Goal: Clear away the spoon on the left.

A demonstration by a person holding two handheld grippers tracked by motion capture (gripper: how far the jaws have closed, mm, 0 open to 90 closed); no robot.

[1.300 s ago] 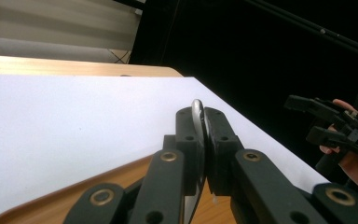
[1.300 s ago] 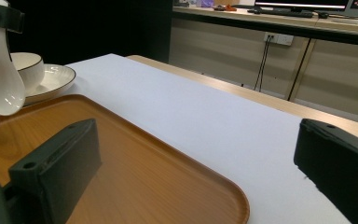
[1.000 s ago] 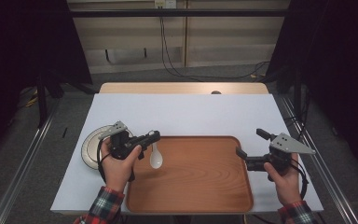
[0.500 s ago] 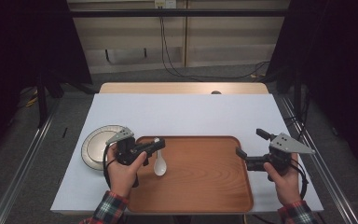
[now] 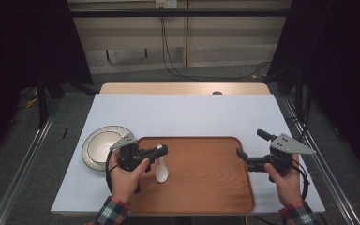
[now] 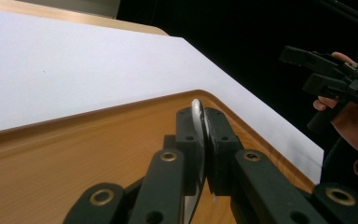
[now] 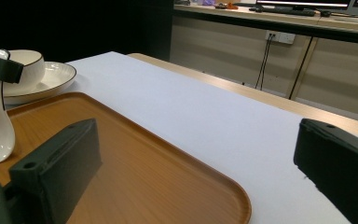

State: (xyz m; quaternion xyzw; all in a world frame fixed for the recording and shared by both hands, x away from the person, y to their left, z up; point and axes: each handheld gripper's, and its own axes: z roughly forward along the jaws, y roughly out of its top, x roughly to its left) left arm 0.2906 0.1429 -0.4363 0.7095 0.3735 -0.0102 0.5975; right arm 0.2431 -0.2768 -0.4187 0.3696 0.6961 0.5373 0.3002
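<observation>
The left gripper (image 5: 159,150) has carried the spoon (image 5: 161,169) over the tray (image 5: 206,206), jaws clamped on its handle for lowering; right gripper (image 5: 240,153) waits open.

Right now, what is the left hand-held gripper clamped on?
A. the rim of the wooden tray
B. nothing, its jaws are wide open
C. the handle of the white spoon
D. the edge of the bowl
C. The left hand-held gripper has its jaws shut on the handle of the white spoon, whose bowl end hangs down over the wooden tray; the left gripper view shows the handle pinched between the pads.
</observation>
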